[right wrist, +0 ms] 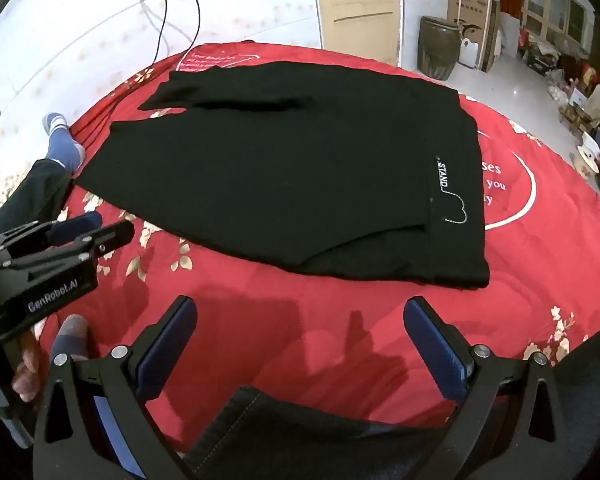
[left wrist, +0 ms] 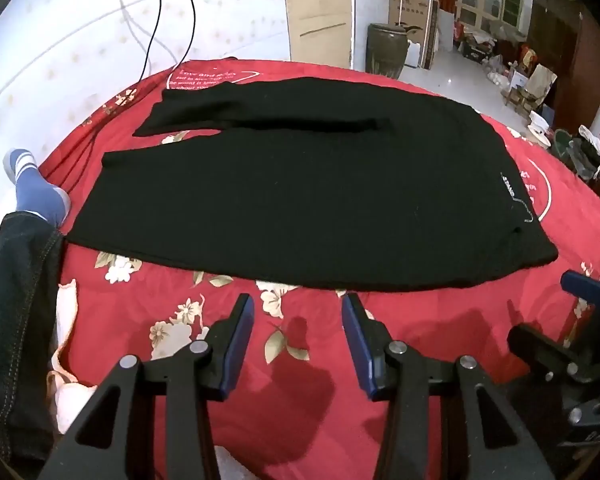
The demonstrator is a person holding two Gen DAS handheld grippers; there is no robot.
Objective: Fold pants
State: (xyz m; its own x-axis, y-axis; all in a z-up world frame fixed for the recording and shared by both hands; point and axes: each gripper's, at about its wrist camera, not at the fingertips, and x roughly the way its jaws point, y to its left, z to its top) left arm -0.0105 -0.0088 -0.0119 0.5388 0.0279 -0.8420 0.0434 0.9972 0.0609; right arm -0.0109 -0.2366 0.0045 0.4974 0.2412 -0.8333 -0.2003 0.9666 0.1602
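Note:
Black pants [left wrist: 292, 192] lie spread flat on a red floral bedspread [left wrist: 308, 360], legs pointing left, waist at the right with a white "STAND" print [right wrist: 442, 176]. They also show in the right wrist view [right wrist: 284, 184]. My left gripper [left wrist: 298, 304] is open and empty, hovering just short of the pants' near edge. My right gripper [right wrist: 300, 312] is open wide and empty, above the bedspread short of the near waist corner [right wrist: 472, 276]. The left gripper also shows at the left of the right wrist view [right wrist: 88, 228].
The person's jeans leg and blue sock [left wrist: 40, 196] rest at the bed's left edge. Black cables [left wrist: 156, 20] run across the white floor beyond. A brown jar [left wrist: 386, 50], boxes and furniture stand at the back right.

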